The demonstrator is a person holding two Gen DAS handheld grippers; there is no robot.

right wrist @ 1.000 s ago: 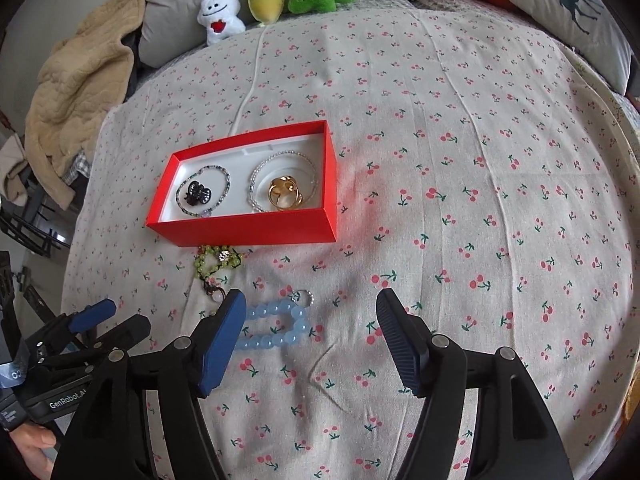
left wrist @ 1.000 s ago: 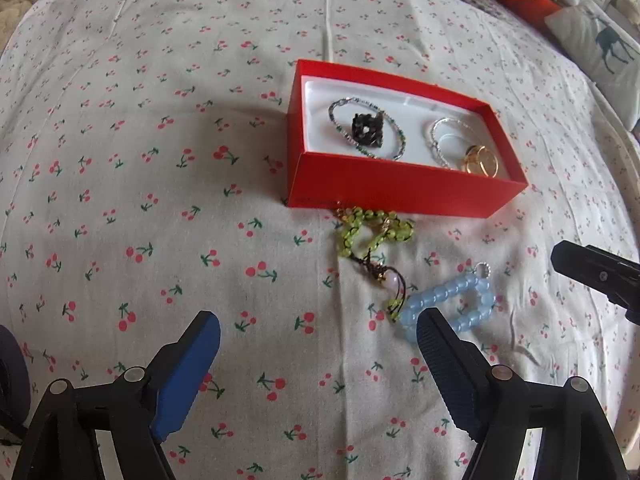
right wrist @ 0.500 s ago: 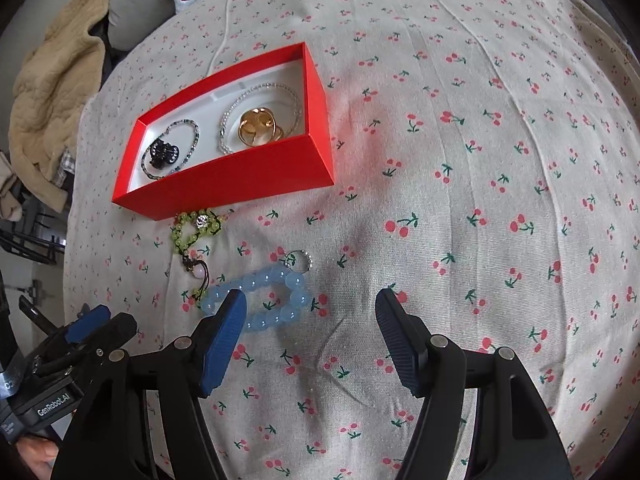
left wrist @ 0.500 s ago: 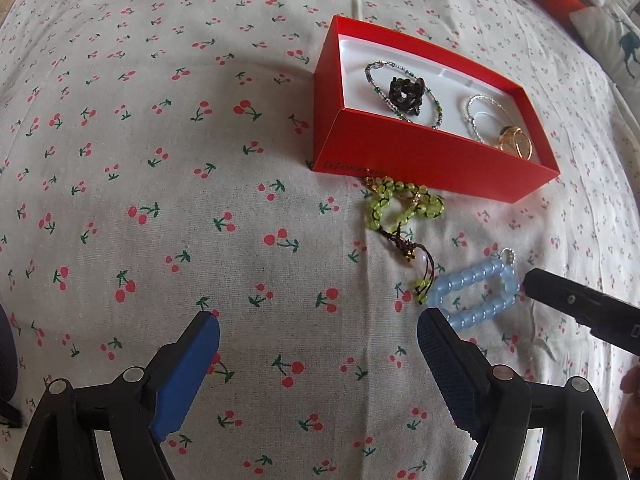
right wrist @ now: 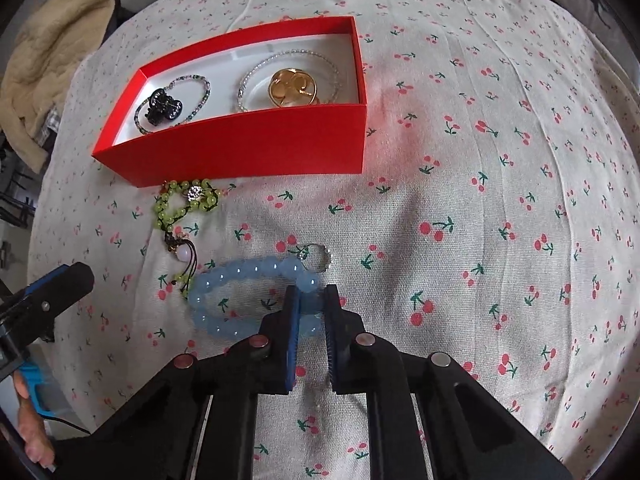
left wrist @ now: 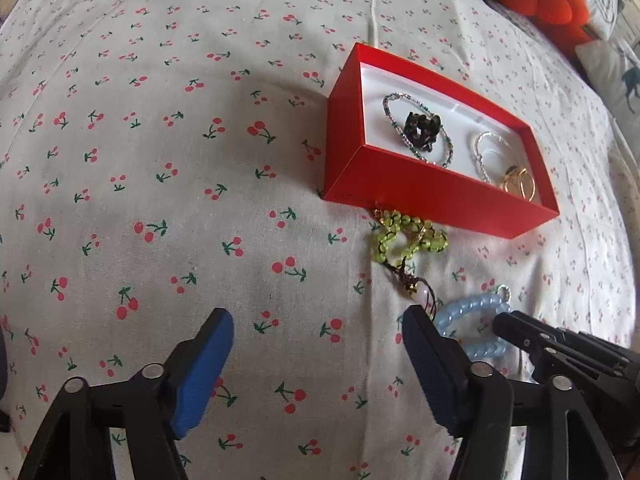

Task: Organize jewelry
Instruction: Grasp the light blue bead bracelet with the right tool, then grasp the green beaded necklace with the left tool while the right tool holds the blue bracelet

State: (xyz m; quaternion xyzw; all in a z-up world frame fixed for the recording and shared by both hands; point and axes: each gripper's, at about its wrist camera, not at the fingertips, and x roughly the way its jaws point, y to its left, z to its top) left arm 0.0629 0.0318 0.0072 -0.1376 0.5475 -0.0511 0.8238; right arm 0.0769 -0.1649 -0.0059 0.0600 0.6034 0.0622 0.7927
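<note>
As the right gripper (right wrist: 311, 305) clamps the blue bracelet (right wrist: 256, 296) | light, floppy, slick beads: pinch across strand | left gripper (left wrist: 316, 344) closing, empty.

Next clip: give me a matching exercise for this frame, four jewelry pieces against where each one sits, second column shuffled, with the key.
Items
1. pale blue bead bracelet
2. green bead bracelet with dark cord tassel
3. black claw hair clip
4. gold rings

Places
A. in the red cardboard box, inside the silver bead bracelet
B. on the cherry-print cloth, against the box's front wall
C. between the right gripper pads
D. in the box, on the dark bead bracelet

Pairs: 1-C, 2-B, 3-D, 4-A
</note>
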